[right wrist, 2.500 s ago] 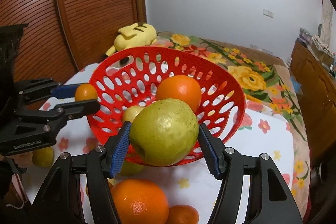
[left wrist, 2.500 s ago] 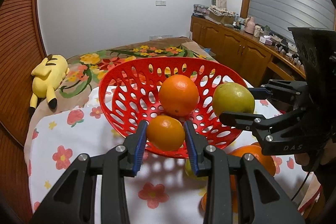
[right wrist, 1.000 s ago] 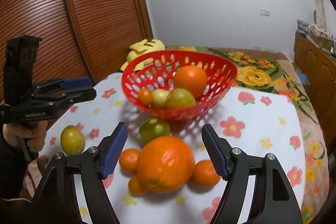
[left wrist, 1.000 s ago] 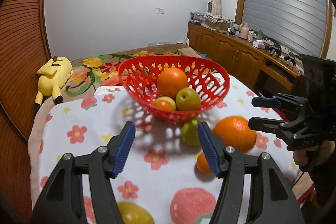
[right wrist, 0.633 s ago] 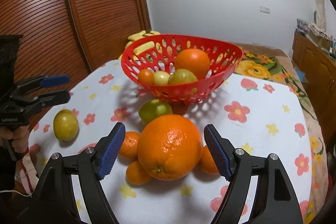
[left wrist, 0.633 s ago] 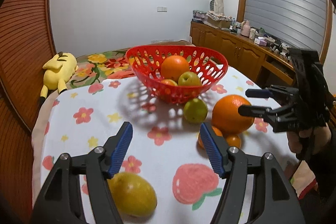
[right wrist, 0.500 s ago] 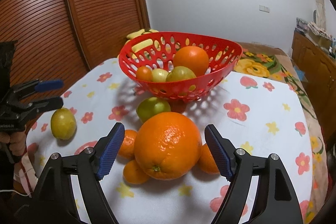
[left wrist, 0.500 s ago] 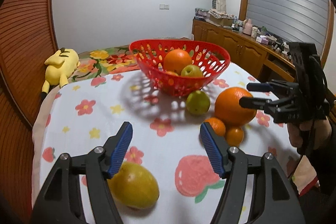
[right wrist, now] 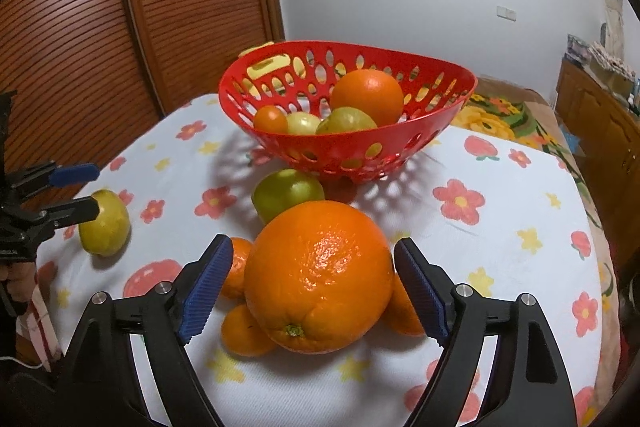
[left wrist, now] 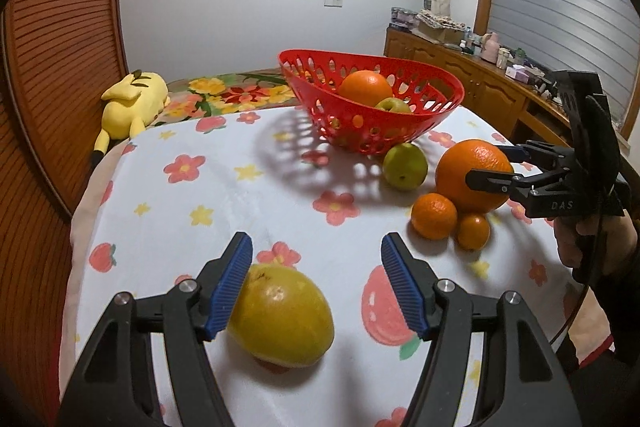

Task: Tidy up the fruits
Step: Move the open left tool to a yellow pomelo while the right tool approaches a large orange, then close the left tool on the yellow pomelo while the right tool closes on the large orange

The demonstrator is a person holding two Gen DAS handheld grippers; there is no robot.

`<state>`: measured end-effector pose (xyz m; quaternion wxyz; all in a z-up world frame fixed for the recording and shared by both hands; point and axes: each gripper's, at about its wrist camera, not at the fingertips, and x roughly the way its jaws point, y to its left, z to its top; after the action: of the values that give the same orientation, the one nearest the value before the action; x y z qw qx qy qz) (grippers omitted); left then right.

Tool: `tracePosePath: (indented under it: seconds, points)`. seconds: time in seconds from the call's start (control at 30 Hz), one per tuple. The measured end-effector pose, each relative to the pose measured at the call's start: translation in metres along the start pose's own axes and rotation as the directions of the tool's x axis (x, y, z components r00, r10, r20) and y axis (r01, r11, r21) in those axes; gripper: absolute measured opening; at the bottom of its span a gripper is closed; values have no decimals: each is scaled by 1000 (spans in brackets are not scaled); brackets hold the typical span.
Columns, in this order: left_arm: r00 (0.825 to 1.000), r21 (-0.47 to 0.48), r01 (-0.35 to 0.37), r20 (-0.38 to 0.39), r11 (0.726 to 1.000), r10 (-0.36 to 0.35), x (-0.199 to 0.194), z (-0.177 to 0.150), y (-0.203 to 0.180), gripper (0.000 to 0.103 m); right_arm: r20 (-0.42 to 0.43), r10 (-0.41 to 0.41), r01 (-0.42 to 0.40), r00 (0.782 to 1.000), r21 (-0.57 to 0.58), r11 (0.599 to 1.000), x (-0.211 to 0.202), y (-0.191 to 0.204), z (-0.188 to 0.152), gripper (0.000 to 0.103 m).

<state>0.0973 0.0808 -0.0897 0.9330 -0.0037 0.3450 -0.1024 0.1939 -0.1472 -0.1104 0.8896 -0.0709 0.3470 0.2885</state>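
Orange: one large orange (right wrist: 319, 277) sits between my spread right gripper (right wrist: 312, 291); one yellow fruit (left wrist: 280, 319) touches my spread left gripper (left wrist: 320, 285).

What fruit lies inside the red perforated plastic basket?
Inside the red perforated plastic basket: a large orange, two yellow-green fruits and a small orange fruit. The basket's wall hides anything beneath.
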Motion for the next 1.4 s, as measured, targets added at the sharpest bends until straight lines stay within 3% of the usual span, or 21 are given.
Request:
tracePosePath:
  seconds: [0.43, 0.63, 1.1, 1.4]
  points:
    - [1000, -27, -25, -15, 999, 25, 1, -11, 11, 68, -43, -21, 20, 999, -20, 1000, 17, 0, -4, 86]
    - [999, -41, -31, -13, 999, 30, -1, -16, 16, 69, -36, -41, 39, 999, -41, 998, 18, 3, -7, 87]
    - [992, -98, -119, -52, 988, 114, 5, -31, 37, 69, -31, -42, 40, 999, -42, 998, 18, 4, -9, 86]
    - [991, -142, -121, -65, 982, 113, 10, -37, 48, 69, -29, -40, 39, 999, -38, 999, 18, 3, -8, 86]
